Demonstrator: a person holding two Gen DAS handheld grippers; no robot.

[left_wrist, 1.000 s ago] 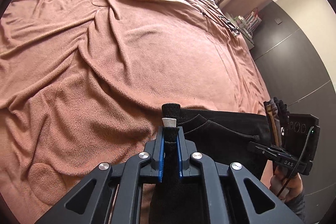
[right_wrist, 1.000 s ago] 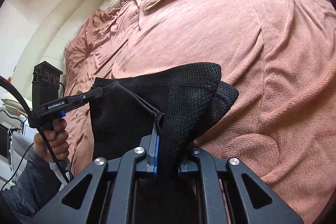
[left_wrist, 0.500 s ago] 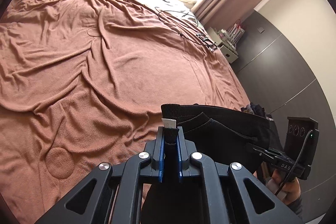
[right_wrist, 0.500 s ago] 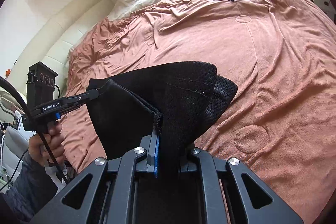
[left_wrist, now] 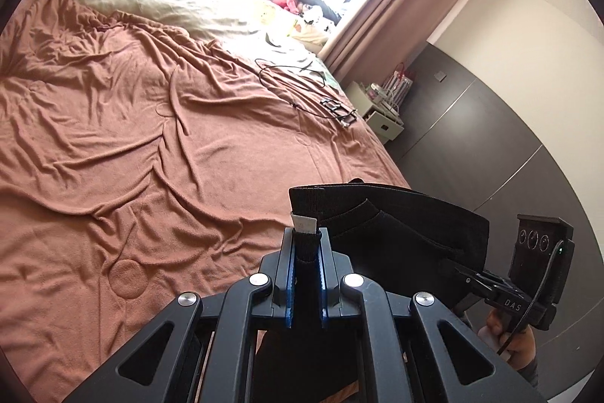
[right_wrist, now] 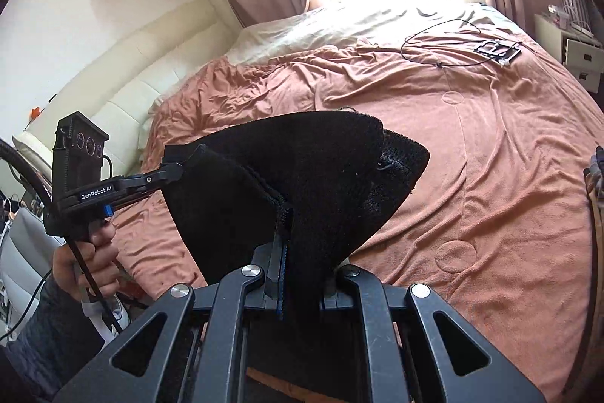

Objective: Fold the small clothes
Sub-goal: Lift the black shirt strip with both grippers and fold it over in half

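Note:
A small black garment (left_wrist: 400,225) with a waistband and a white label hangs in the air above the bed, stretched between both grippers. My left gripper (left_wrist: 306,244) is shut on one end of the waistband, beside the label. In the right wrist view the same black garment (right_wrist: 302,184) spreads out as mesh fabric, and my right gripper (right_wrist: 298,237) is shut on its other end. The left gripper (right_wrist: 175,170) also shows there at the left, pinching the cloth's far corner. The right gripper (left_wrist: 466,272) shows at the lower right of the left wrist view.
A wrinkled terracotta blanket (left_wrist: 151,138) covers the bed below. A black cable loop and a small metal frame (right_wrist: 496,50) lie near its far edge. Pale bedding, soft toys and a curtained window are beyond. A white nightstand (left_wrist: 381,116) and dark wardrobe doors stand at the right.
Both grippers have risen with the garment and tilted up, so the window and far end of the bed have come into view. The cloth stays stretched between them.

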